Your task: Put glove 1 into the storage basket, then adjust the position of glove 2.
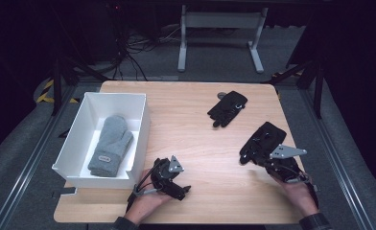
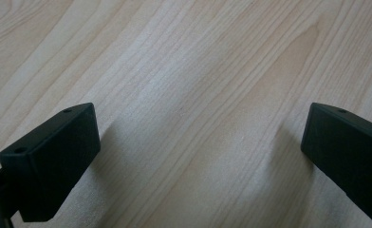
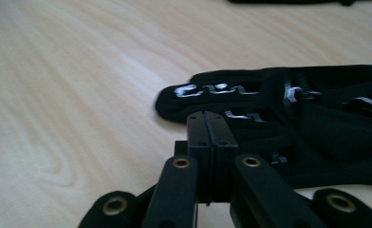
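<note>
A black glove [image 1: 264,138] with silver print lies on the right of the wooden table [image 1: 195,129]. My right gripper [image 1: 265,160] is at its near edge, jaws pressed together and pinching the fabric. In the right gripper view the shut gripper [image 3: 208,124] meets the glove [image 3: 317,114] at a printed finger. A second black glove [image 1: 228,108] lies farther back. My left gripper [image 1: 183,190] is low over bare wood near the front edge. Its jaws stand wide apart with nothing between them, as the left gripper view shows [image 2: 200,152].
A white box [image 1: 76,139] stands at the table's left side with a grey knitted mitten [image 1: 110,143] lying inside it. A small grey round thing [image 1: 222,95] lies behind the far glove. Beyond the table are a dark floor, cables and a white desk frame [image 1: 219,28].
</note>
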Available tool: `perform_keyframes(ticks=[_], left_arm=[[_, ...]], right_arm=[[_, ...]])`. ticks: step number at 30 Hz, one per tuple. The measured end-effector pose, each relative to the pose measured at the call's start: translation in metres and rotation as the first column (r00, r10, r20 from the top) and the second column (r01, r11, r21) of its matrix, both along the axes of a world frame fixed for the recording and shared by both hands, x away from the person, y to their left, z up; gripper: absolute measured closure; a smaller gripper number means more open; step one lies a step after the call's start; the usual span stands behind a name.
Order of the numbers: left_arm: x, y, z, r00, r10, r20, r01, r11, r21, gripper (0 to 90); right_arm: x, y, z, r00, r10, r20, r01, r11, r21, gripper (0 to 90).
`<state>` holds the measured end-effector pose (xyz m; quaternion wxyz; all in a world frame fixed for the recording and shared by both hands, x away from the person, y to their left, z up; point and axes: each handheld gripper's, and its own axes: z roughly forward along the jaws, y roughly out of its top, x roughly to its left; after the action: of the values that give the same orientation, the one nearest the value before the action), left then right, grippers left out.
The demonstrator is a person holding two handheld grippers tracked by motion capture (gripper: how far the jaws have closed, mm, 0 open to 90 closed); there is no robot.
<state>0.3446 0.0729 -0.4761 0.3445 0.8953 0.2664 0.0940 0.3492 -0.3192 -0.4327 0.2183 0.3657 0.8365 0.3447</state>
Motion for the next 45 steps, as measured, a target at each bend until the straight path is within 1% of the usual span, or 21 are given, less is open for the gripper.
perform_keyframes(ticks=[1, 2, 5, 6, 9, 11, 12, 13, 14, 15, 19, 24, 28, 31, 34, 37, 39, 45], left_arm=[[-0.001, 0.002, -0.001, 1.0, -0.001, 0.006, 0.001, 0.9999, -0.011, 0.0], [-0.001, 0.003, -0.002, 0.9999, -0.005, 0.013, 0.006, 0.9998, -0.021, 0.0], [-0.001, 0.004, -0.002, 0.9999, -0.01, 0.009, 0.011, 0.9997, -0.022, 0.0], [-0.001, 0.004, -0.002, 0.9999, -0.012, 0.01, 0.012, 0.9997, -0.022, 0.0], [0.0, 0.005, -0.002, 0.9998, -0.013, 0.012, 0.014, 0.9997, -0.022, 0.0], [0.0, 0.005, -0.002, 0.9998, -0.014, 0.012, 0.014, 0.9997, -0.022, 0.0], [0.0, 0.005, -0.002, 0.9998, -0.014, 0.012, 0.014, 0.9997, -0.022, 0.0], [0.0, 0.005, -0.002, 0.9998, -0.014, 0.012, 0.014, 0.9997, -0.022, 0.0], [0.0, 0.005, -0.002, 0.9998, -0.014, 0.012, 0.014, 0.9997, -0.022, 0.0], [0.0, 0.005, -0.002, 0.9998, -0.013, 0.012, 0.014, 0.9997, -0.022, 0.0], [0.0, 0.005, -0.002, 0.9998, -0.013, 0.012, 0.014, 0.9997, -0.022, 0.0], [0.0, 0.005, -0.002, 0.9998, -0.014, 0.012, 0.014, 0.9997, -0.022, 0.0], [0.0, 0.005, -0.002, 0.9998, -0.014, 0.012, 0.014, 0.9997, -0.022, 0.0], [0.0, 0.005, -0.002, 0.9998, -0.014, 0.013, 0.015, 0.9996, -0.022, 0.0], [0.0, 0.005, -0.002, 0.9998, -0.014, 0.011, 0.015, 0.9996, -0.023, 0.0], [0.0, 0.005, -0.002, 0.9998, -0.014, 0.011, 0.015, 0.9996, -0.023, 0.0], [0.0, 0.005, -0.002, 0.9998, -0.014, 0.012, 0.015, 0.9996, -0.022, 0.0], [0.0, 0.005, -0.002, 0.9998, -0.015, 0.011, 0.015, 0.9996, -0.023, 0.0]], right_arm=[[0.003, -0.003, 0.001, 0.9999, -0.012, 0.005, 0.012, 0.9999, -0.006, 90.0], [0.006, -0.007, 0.001, 0.9997, -0.023, 0.004, 0.023, 0.9997, 0.001, 90.0], [0.015, -0.015, 0.001, 0.9984, -0.057, 0.008, 0.057, 0.9984, 0.002, 90.0], [0.018, -0.018, 0.0, 0.9978, -0.066, 0.013, 0.066, 0.9978, -0.005, 90.0], [0.027, -0.024, -0.005, 0.9959, -0.09, 0.007, 0.091, 0.9956, -0.022, 90.0], [0.032, -0.027, -0.01, 0.9954, -0.095, -0.012, 0.095, 0.9949, -0.036, 90.0], [0.032, -0.027, -0.01, 0.9954, -0.095, -0.012, 0.095, 0.9949, -0.036, 90.0], [0.036, -0.029, -0.015, 0.9944, -0.1, -0.034, 0.099, 0.9941, -0.045, 90.0], [0.037, -0.03, -0.016, 0.9941, -0.101, -0.04, 0.099, 0.9941, -0.044, 90.0], [0.037, -0.031, -0.016, 0.9944, -0.097, -0.042, 0.096, 0.9948, -0.036, 90.0], [0.037, -0.031, -0.016, 0.9944, -0.093, -0.05, 0.092, 0.9952, -0.035, 90.0], [0.035, -0.023, -0.016, 0.9965, -0.055, -0.063, 0.053, 0.9982, -0.026, 90.0], [0.031, -0.01, -0.017, 0.9968, 0.005, -0.08, -0.006, 0.9999, -0.013, 90.0], [0.029, -0.001, -0.017, 0.9958, 0.031, -0.086, -0.032, 0.9993, -0.016, 90.0], [0.025, 0.007, -0.017, 0.9932, 0.062, -0.098, -0.062, 0.9981, -0.003, 90.0], [0.022, 0.017, -0.017, 0.9904, 0.089, -0.105, -0.09, 0.996, -0.003, 90.0], [0.02, 0.026, -0.017, 0.9876, 0.113, -0.11, -0.114, 0.9935, -0.001, 90.0], [0.013, 0.047, -0.02, 0.9764, 0.178, -0.123, -0.176, 0.9841, 0.027, 90.0]])
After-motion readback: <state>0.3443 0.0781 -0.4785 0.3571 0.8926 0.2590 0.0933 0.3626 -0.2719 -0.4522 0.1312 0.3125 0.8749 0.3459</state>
